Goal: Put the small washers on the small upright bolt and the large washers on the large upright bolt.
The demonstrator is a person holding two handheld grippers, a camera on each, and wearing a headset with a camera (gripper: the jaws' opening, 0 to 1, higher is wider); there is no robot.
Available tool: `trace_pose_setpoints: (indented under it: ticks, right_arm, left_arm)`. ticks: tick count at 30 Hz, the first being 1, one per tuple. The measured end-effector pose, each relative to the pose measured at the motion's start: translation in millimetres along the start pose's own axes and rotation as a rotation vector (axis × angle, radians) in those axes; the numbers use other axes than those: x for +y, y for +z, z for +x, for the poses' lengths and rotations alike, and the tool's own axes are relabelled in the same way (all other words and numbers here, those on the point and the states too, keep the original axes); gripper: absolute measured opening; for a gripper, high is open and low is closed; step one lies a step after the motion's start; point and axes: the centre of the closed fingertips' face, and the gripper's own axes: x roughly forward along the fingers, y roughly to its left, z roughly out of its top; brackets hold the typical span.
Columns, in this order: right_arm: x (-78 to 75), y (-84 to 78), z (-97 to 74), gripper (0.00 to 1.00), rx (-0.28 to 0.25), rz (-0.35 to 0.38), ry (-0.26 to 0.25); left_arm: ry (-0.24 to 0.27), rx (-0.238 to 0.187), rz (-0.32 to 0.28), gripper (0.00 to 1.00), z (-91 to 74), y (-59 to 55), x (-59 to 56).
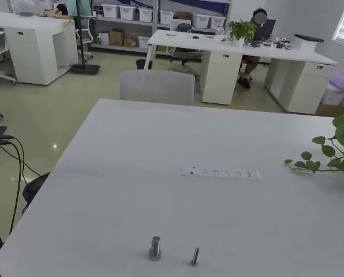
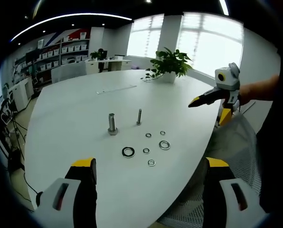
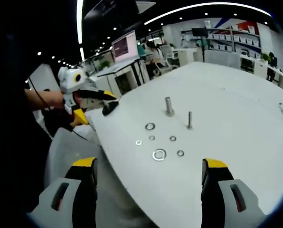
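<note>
washers flat on table, loose cluster on near side of upright large bolt and small bolt. left tongs, right tongs both spread, empty, off table edge; washers ahead of both, neither clearly nearer.

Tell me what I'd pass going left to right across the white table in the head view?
First the large upright bolt, then the small upright bolt, then the leafy plant at the right edge.
</note>
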Motion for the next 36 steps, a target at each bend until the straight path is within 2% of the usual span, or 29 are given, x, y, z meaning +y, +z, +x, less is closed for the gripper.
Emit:
trace_pose_setpoints:
  ticks: [3, 9, 14, 22, 30, 36]
  right_arm:
    - [-0.4, 1.9, 4.2, 0.91, 0.012, -0.016, 0.016]
    - [-6.5, 8.5, 11.0, 0.87, 0.041, -0.056, 0.023]
    - [-7.1, 10.6, 17.2, 0.86, 0.077, -0.095, 0.041]
    - [-10.0, 12.4, 32.4, 0.83, 0.126, -0.141, 0.060]
    - [-7.7, 7.4, 47.1, 0.77, 0.192, -0.215, 0.089]
    - [-11.6, 2.5, 56.2, 0.74, 0.238, -0.277, 0.101]
  left_arm:
    - [0.003, 0.033, 0.029, 0.94, 3.6, -7.5, -1.4]
    - [-0.005, 0.053, 0.051, 0.96, 9.0, -11.8, -2.1]
    - [-0.013, 0.044, 0.036, 0.97, 14.5, -11.4, -2.8]
    - [-0.024, 0.006, 0.031, 0.99, 19.5, -1.0, -4.3]
    - [-0.015, 0.036, 0.095, 0.99, 19.7, -9.0, 1.3]
    - [-0.009, 0.051, 0.095, 0.99, 19.1, -13.8, 2.9]
